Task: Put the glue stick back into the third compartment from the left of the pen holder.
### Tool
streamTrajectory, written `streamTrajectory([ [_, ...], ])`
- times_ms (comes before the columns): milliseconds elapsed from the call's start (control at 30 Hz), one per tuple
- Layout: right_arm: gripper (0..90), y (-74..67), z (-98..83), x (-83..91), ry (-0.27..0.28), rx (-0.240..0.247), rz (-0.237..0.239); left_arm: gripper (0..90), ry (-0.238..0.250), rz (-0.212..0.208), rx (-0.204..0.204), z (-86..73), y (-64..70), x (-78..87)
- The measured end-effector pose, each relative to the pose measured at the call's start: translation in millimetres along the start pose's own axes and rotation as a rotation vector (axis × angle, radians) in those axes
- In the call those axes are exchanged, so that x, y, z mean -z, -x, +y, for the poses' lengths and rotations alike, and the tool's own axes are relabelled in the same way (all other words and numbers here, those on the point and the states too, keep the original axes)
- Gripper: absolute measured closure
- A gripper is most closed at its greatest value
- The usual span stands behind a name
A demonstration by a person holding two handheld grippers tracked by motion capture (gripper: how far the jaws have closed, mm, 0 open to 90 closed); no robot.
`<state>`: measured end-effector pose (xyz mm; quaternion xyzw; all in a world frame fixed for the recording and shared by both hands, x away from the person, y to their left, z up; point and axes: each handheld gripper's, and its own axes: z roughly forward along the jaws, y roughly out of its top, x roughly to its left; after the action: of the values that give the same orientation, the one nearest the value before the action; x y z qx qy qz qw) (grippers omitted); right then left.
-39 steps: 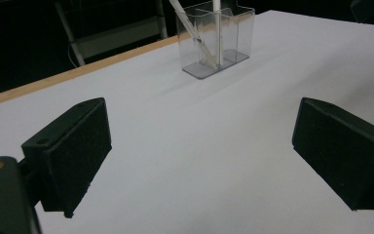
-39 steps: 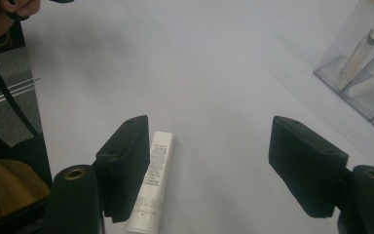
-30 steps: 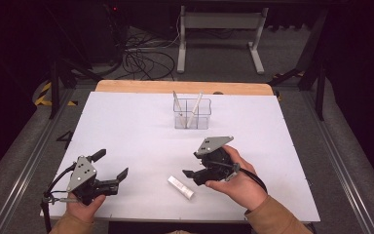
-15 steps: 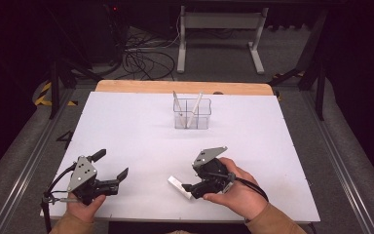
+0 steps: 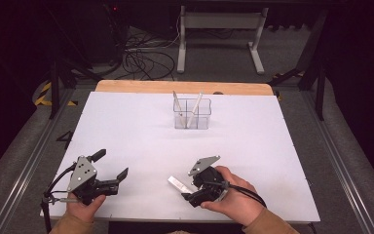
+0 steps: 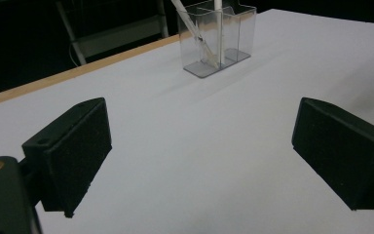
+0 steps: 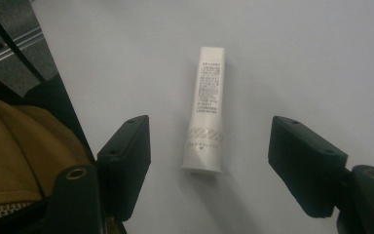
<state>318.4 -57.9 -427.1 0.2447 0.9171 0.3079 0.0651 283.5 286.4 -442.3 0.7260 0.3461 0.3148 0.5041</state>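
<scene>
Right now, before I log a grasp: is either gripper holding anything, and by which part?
Nothing is held. The right gripper has its open jaws on either side of the white tube, clear of it; the left gripper is open over bare table.

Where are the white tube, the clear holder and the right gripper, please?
white tube (image 7: 205,112), right gripper view, printed middle.
clear holder (image 5: 192,120), high view, front wall.
right gripper (image 7: 209,156), right gripper view, between its open jaws.

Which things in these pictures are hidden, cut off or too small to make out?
- White tube: its print is too small to read in the right gripper view; in the high view the right gripper covers one end.
- Clear holder: the left gripper view's top edge cuts off its sticks.
- Left gripper: nothing hidden; jaws open.
</scene>
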Motion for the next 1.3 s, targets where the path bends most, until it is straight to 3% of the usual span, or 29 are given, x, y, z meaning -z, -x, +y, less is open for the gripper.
streamTrajectory([
  [700,35.5,-7.6,-14.2,-22.1,-0.071,0.021,-0.013,8.0,-0.003,-0.001,-0.003,-0.1,0.3,-0.5],
  [1100,48.3,-10.9,-15.2,-29.0,-0.07,0.028,-0.059,8.0,-0.005,-0.002,-0.003,-0.4,0.3,-1.2],
  [1300,59.7,-11.5,-14.9,-31.1,-0.086,0.03,-0.085,8.0,-0.007,-0.001,-0.004,-0.5,0.3,-1.5],
])
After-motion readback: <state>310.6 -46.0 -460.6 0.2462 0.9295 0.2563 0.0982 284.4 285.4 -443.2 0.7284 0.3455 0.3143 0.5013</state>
